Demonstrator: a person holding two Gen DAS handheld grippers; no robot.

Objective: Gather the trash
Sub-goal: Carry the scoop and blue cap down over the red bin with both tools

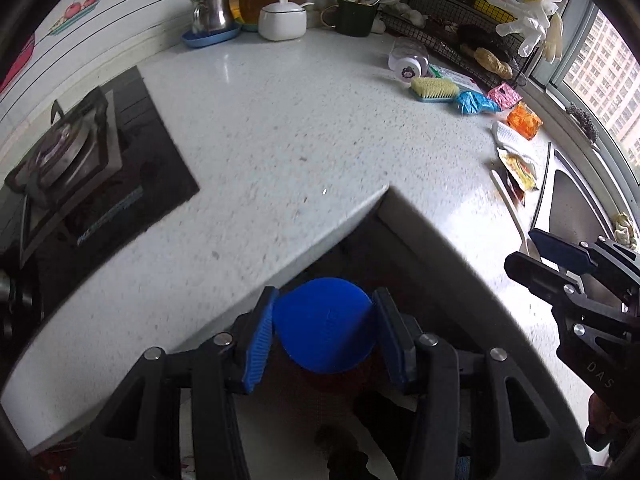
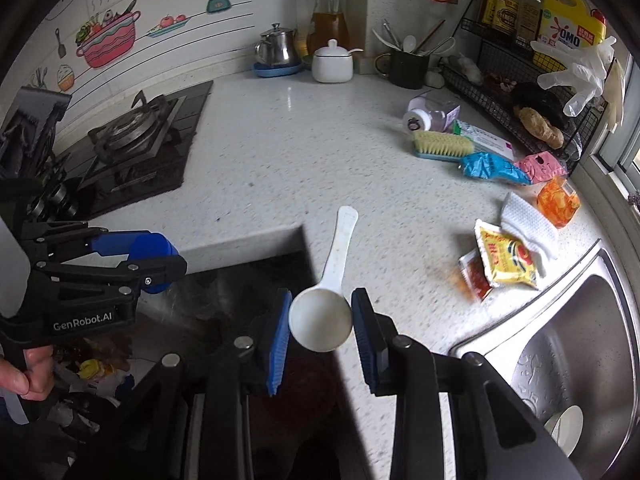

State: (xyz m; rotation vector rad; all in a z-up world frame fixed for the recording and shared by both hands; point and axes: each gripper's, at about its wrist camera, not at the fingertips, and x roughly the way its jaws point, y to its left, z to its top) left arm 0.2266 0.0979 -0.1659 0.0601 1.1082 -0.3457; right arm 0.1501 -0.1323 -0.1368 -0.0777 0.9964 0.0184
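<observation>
Now, blue cap (image 1: 325, 325) clamped in left gripper (image 1: 326, 332) — white scoop (image 2: 322, 316) in right gripper (image 2: 320, 320)

Kettle (image 2: 277, 47), brush (image 2: 442, 147), stove (image 2: 132, 128)

The left gripper (image 1: 324, 332) is a matte black plastic frame of angular, triangulated linkage arms joined by round silver pivot pins, ending in two flat fingers faced with ribbed blue pads (image 1: 256, 344). White "GenRobot.AI" lettering marks its side in the right wrist view. The right gripper (image 2: 320, 336) has the same build, with faint "DAS" lettering on its body.
</observation>
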